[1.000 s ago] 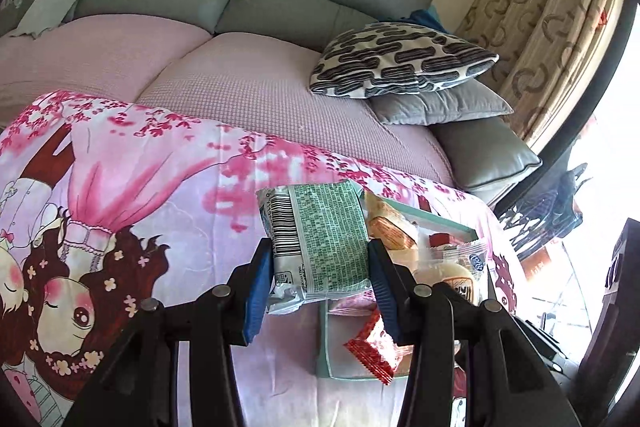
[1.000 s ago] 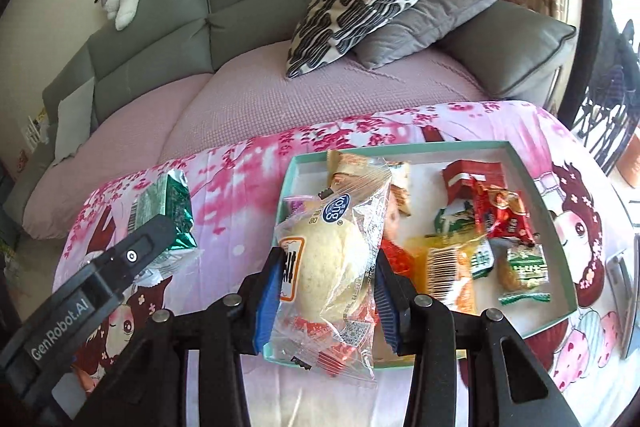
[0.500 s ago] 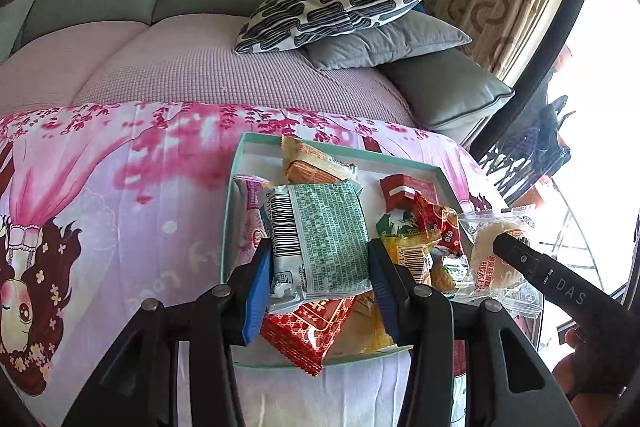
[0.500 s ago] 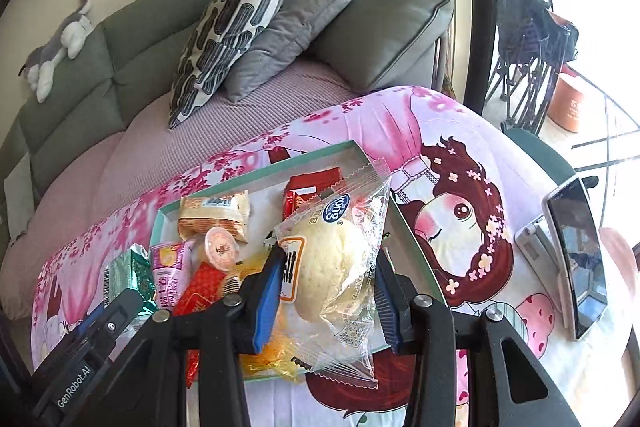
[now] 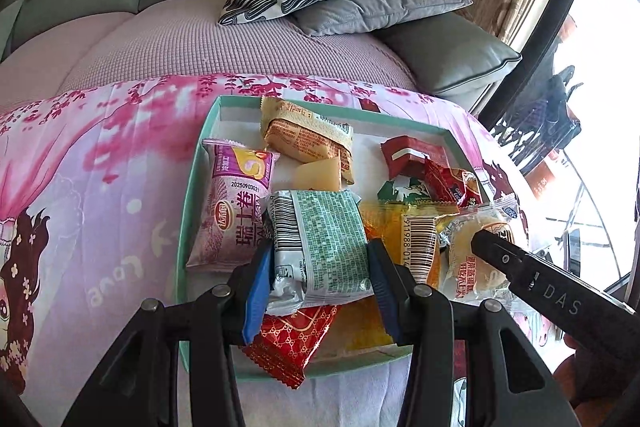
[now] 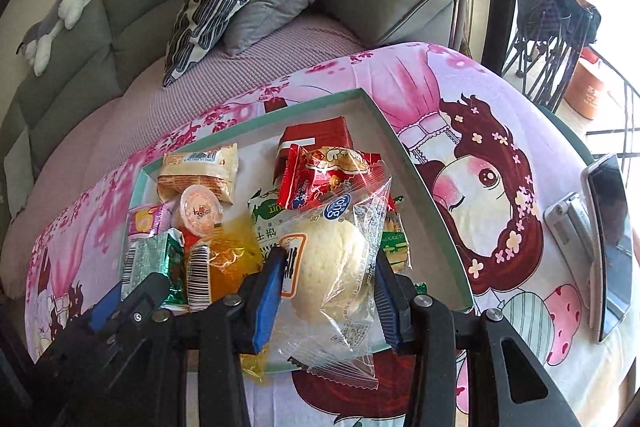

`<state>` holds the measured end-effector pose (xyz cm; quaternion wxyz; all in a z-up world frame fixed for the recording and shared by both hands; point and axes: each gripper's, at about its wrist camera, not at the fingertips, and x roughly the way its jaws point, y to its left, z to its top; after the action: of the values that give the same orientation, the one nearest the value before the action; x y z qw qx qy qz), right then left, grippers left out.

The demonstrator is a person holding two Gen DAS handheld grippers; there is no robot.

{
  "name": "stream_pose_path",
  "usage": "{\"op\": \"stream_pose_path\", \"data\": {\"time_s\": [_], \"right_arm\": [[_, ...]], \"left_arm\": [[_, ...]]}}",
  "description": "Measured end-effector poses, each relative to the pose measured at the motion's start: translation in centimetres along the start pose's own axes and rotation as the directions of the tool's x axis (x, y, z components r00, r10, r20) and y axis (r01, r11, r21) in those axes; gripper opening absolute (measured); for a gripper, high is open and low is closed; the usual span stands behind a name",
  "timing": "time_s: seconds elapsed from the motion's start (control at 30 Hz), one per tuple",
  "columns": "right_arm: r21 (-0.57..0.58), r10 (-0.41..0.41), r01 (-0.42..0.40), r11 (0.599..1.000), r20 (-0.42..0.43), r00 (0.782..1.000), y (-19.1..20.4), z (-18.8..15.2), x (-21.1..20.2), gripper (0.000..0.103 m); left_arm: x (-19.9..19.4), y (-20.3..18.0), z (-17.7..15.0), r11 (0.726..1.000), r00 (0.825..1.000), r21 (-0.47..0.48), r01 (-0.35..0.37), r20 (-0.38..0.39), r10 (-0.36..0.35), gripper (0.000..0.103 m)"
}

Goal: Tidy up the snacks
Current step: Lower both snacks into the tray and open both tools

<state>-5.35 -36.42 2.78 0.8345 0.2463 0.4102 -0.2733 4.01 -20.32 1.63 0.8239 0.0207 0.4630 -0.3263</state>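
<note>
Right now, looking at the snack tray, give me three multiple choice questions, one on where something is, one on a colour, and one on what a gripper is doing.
1. Where does the purple-wrapped roll lie?
A. On the sofa cushions
B. Inside the tray, along its left wall as the left wrist camera sees it
C. On the phone

2. What colour are the pads on the left gripper?
A. Blue
B. Yellow
C. White

3. What state is the right gripper in?
A. Open and empty
B. Shut on a red packet
C. Shut on the clear-wrapped bun

Answers:
1. B, the purple pack rests within the teal rim beside the left wall.
2. A, blue pads press both sides of the green-printed packet.
3. C, both pads clamp the bun's clear wrapper above the tray.
</note>
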Motion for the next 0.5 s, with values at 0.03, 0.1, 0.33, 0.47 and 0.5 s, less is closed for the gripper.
{"op": "stream_pose_path", "data": {"time_s": [0.03,0.1,0.33,0.47,0.5], "right_arm": [[-0.001,0.001,-0.001,1.000,-0.002,1.000,0.0,0.0,0.1,0.045],[-0.002,0.001,-0.001,1.000,-0.007,1.000,-0.1,0.0,0.2,0.046],[0.006,-0.012,0.012,1.000,-0.015,1.000,0.0,0.0,0.0,0.050],[-0.015,-0.015,0.014,1.000,-0.030,0.999,0.4,-0.2,0.2,0.062],[-0.017,-0.015,0.015,1.000,-0.035,0.999,0.5,-0.3,0.3,0.064]], "left_arm": [[0.0,0.0,0.0,1.000,1.000,0.001,-0.001,-0.001,0.001,0.048],[-0.1,0.1,0.1,1.000,1.000,-0.008,0.000,-0.003,0.000,0.049],[-0.9,-0.1,0.2,1.000,1.000,-0.009,-0.012,0.000,0.012,0.064],[-1.0,0.0,-0.1,1.000,1.000,-0.015,-0.022,-0.023,0.022,0.067],[-1.1,0.1,-0.1,0.999,0.999,-0.017,-0.031,-0.026,0.030,0.068]]}}
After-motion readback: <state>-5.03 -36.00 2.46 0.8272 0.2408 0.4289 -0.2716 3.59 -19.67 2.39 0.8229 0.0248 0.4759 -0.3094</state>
